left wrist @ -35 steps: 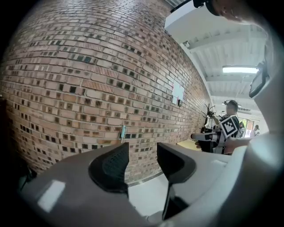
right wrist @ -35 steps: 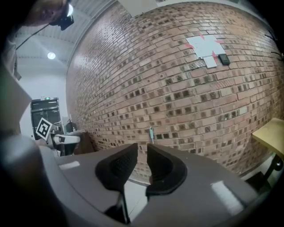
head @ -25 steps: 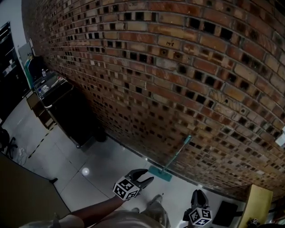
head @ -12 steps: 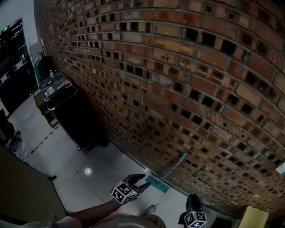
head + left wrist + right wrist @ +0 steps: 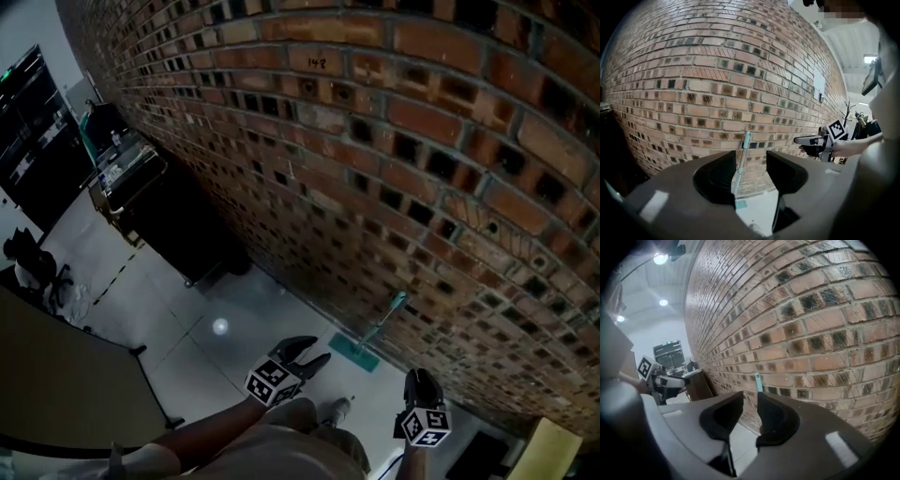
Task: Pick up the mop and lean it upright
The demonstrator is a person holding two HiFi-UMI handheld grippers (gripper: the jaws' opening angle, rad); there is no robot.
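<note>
The mop leans upright against the brick wall, its teal handle (image 5: 387, 319) rising from a teal head (image 5: 354, 352) on the floor. My left gripper (image 5: 314, 352) is a short way left of the mop head, apart from it and open. In the left gripper view the mop handle (image 5: 743, 150) shows beyond the empty gap of the left gripper (image 5: 751, 157). My right gripper (image 5: 420, 376) is to the right of the mop and clear of it. Its jaws (image 5: 750, 401) have just been opening and stand a little apart with nothing between them. The handle tip (image 5: 758, 382) shows past them.
A black cabinet (image 5: 178, 234) with items on top stands against the wall at the left. A brown board (image 5: 56, 394) fills the lower left and a yellow object (image 5: 553, 450) sits at the lower right. The person's shoe (image 5: 337, 410) is on the grey floor (image 5: 187, 319).
Both grippers have moved forward toward the wall and the mop, and the wall looms closer. The mop has stayed leaning where it was.
</note>
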